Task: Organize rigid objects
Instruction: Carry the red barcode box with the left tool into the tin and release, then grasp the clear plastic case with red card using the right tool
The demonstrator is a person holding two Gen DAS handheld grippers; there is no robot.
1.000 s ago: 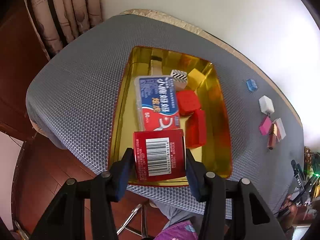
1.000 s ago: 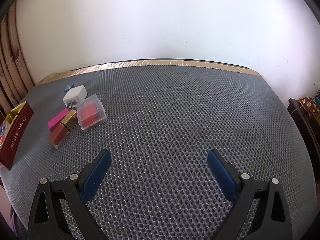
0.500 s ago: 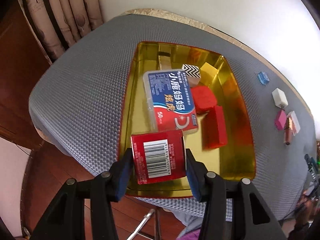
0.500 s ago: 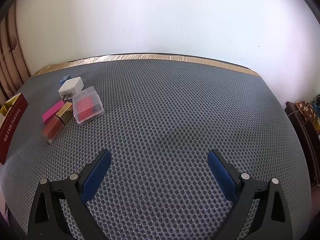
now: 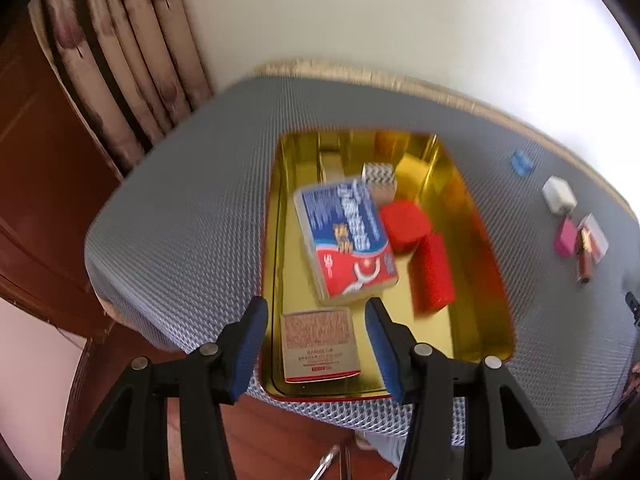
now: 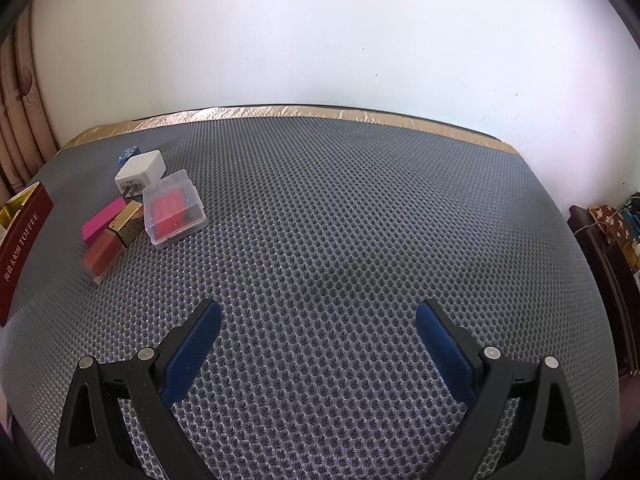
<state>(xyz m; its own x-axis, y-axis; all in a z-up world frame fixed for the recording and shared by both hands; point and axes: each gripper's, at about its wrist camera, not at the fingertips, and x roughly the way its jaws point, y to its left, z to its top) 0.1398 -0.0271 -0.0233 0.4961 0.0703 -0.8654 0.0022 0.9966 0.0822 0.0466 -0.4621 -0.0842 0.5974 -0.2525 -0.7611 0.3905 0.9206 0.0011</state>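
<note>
A gold tray (image 5: 472, 320) with a red outer wall lies on the grey mesh mat. At its near end a small box (image 5: 318, 344) rests flat, pale patterned face up, with a red edge at the bottom. My left gripper (image 5: 314, 306) hangs over it, open, with gold showing between each pad and the box. Further in lie a blue and red packet (image 5: 346, 240), two red blocks (image 5: 404, 224), a yellow block (image 5: 414, 170) and a striped cube (image 5: 378, 174). My right gripper (image 6: 318, 316) is open over bare mat, holding nothing.
Loose on the mat to the tray's right: a white charger (image 6: 141, 172), a clear case with red inside (image 6: 174, 214), a pink block (image 6: 103, 220), a lipstick tube (image 6: 110, 244), a small blue piece (image 6: 128, 154). The tray's red side (image 6: 24, 240) shows far left. Curtains (image 5: 120, 60) and the floor lie beyond the mat's left edge.
The red box that sat clamped between my left pads now lies in the tray's near end with another face up, free of the pads. The left view has swung; the right gripper barely shifted.
</note>
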